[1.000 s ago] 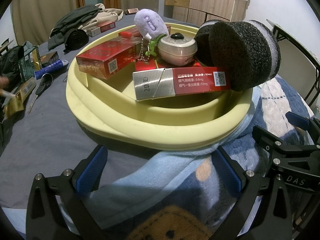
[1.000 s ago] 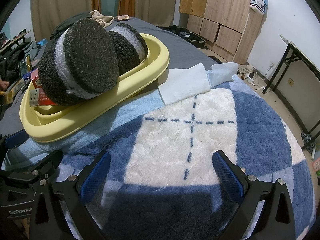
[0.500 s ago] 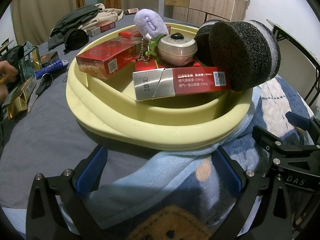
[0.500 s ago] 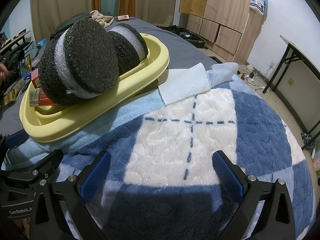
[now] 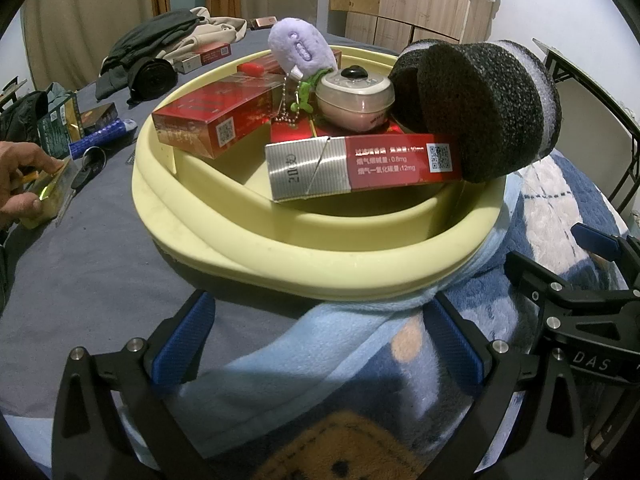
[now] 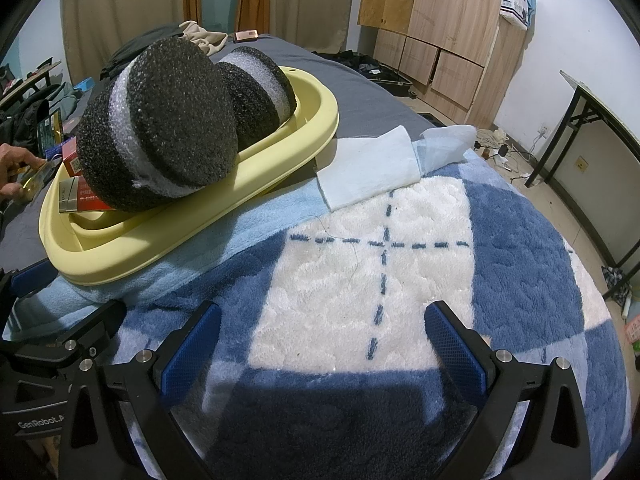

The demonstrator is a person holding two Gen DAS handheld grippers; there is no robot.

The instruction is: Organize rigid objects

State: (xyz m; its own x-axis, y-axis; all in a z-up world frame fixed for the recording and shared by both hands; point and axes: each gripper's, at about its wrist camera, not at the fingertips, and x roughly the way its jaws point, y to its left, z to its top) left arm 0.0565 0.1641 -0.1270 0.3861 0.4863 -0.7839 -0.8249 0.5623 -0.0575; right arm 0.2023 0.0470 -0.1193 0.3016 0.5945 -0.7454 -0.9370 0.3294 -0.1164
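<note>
1. My left gripper is spread wide, holding nothing, low over the blanket just near of the yellow basin
2. My right gripper is also spread, empty, over the blue-white blanket
3. Basin holds red boxes, a silver-red box, a purple plush, a pink case and two black foam discs at its right
4. A bare hand at far left touches a gold packet

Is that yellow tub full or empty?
Full: the yellow tub holds red boxes, a purple plush and foam discs piled above its rim.
</note>
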